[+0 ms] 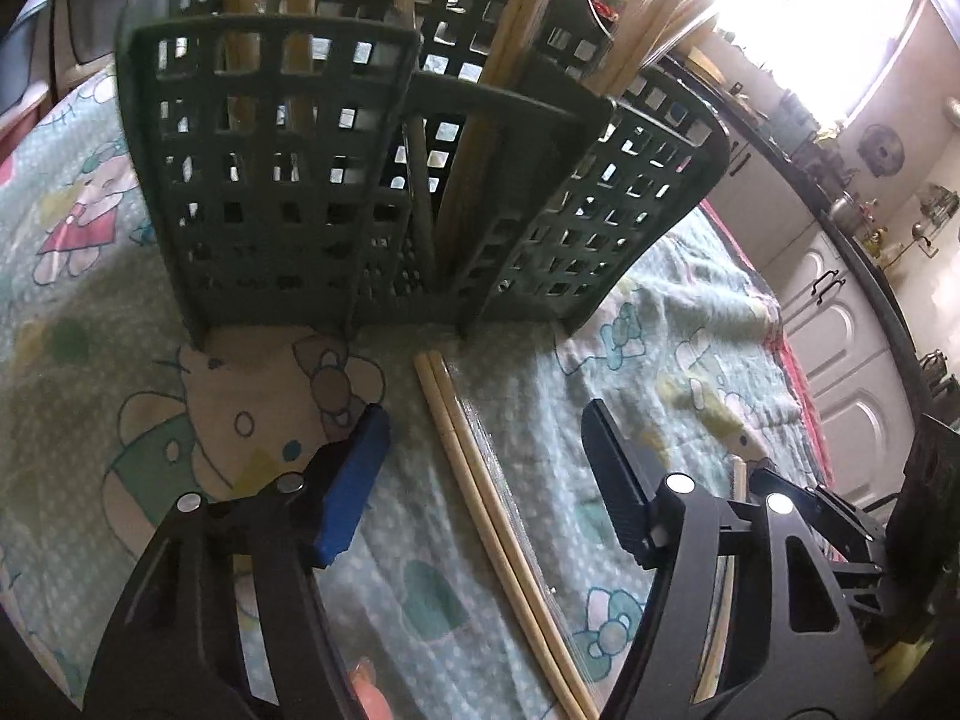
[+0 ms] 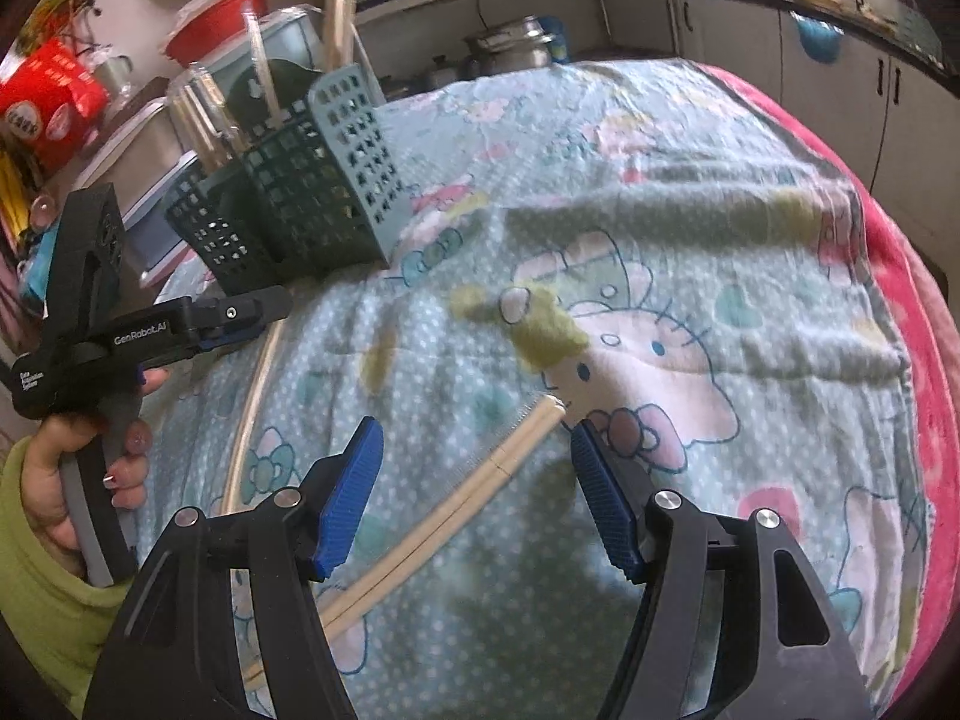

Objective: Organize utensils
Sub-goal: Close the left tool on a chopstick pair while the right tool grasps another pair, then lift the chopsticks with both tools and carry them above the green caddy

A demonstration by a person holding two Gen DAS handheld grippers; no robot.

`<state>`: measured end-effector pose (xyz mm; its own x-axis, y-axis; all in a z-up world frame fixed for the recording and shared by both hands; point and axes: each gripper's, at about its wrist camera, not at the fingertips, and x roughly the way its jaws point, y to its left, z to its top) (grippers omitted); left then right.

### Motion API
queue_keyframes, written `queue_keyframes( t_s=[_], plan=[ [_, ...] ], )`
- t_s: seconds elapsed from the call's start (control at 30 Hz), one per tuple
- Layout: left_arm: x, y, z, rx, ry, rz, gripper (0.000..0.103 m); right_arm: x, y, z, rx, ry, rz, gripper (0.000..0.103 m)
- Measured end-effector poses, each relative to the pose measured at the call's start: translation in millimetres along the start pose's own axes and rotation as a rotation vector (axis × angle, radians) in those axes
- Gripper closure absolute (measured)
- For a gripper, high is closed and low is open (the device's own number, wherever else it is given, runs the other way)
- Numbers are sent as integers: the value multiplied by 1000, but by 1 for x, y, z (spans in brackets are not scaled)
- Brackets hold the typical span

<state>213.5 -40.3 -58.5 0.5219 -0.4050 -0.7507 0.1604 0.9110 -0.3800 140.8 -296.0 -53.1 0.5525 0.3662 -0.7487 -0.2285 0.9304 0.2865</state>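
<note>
A dark green lattice utensil holder (image 1: 336, 180) stands on the cartoon-print cloth, with several wooden chopsticks (image 1: 474, 138) upright in it. A wrapped pair of chopsticks (image 1: 480, 492) lies on the cloth just in front of it, between the fingers of my open left gripper (image 1: 486, 450). In the right wrist view my open right gripper (image 2: 474, 468) hovers over another wrapped pair of chopsticks (image 2: 480, 480) lying diagonally. The holder (image 2: 306, 204) is at the far left there, with the left gripper (image 2: 240, 318) beside it and the first pair (image 2: 252, 408) under that.
The cloth (image 2: 690, 210) covers a table with a red edge (image 2: 912, 300) on the right. Kitchen cabinets (image 1: 840, 324), pots (image 2: 510, 48) and red containers (image 2: 48, 96) stand behind and around.
</note>
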Motion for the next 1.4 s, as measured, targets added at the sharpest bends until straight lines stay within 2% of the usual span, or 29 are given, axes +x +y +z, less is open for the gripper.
queue_keyframes(
  t_s=[0.2, 0.37, 0.43, 0.5, 0.67, 0.77, 0.9, 1.13, 1.4],
  plan=[
    [9, 1, 9, -8, -1, 18, 46, 13, -3, 6, 28, 28, 5, 43],
    [14, 4, 13, -22, -14, 42, 54, 17, -2, 8, 20, 29, -32, 64],
    [16, 4, 14, -19, -19, 60, 57, 17, -4, 8, 26, 27, -32, 81],
    [16, 4, 14, -24, -25, 76, 61, 15, -7, 8, 42, 24, -9, 86],
    [19, 5, 14, -15, -33, 127, 82, 7, 1, 10, 31, 6, 47, 89],
    [19, 9, 16, -16, -31, 130, 87, 1, 13, 13, -1, -13, 70, 91],
    [17, 15, 15, -11, -28, 126, 90, -7, 30, 20, -42, -41, 99, 92],
    [-7, 25, 10, -26, -47, 65, 92, -28, 56, 39, -114, -109, 146, 95],
    [-71, 15, 18, 3, -180, -3, 94, -50, 80, 58, -193, -185, 188, 97]
  ],
)
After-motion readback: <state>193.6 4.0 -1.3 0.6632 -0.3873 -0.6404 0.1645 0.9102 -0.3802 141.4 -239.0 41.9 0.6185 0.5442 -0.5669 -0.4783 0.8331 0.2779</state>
